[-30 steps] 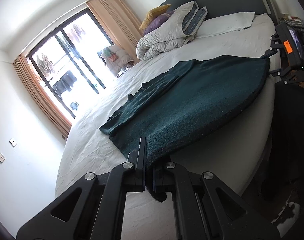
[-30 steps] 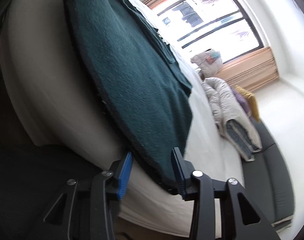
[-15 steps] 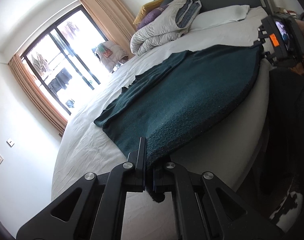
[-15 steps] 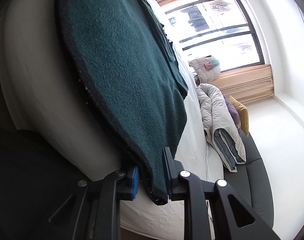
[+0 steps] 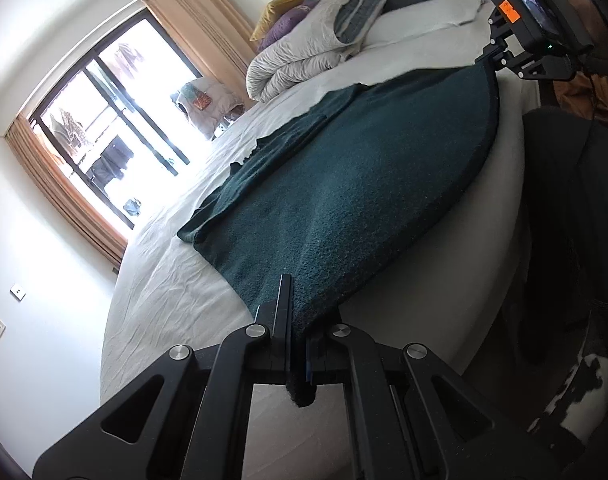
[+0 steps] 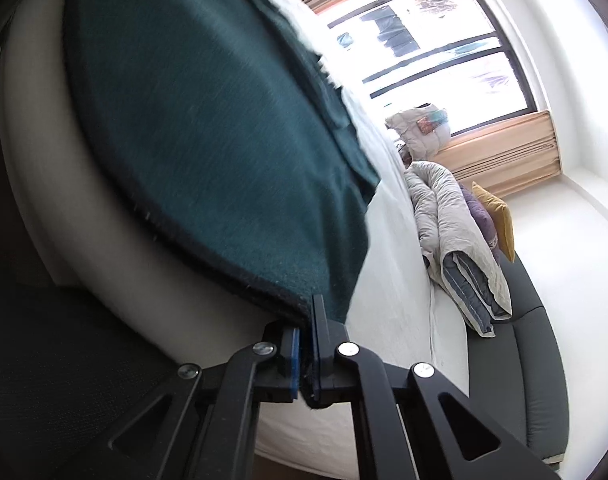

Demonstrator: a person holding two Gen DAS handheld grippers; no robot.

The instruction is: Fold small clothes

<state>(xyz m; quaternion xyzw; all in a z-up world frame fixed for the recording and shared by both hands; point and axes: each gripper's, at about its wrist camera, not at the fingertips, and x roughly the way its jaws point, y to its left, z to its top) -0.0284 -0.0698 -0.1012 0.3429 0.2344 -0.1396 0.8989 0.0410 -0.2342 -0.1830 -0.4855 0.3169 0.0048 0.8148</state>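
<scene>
Dark-green knit garment lies flat on the bed, hem along the near edge. Left gripper is clenched on the hem's left corner; right gripper has just closed on the right corner. Fabric runs away from both, hem spanning between them. No legible writing.

The left tongs clamp the near corner of the dark green sweater, spread flat on the white bed (hem along the mattress edge); the right tongs pinch its far corner.
</scene>
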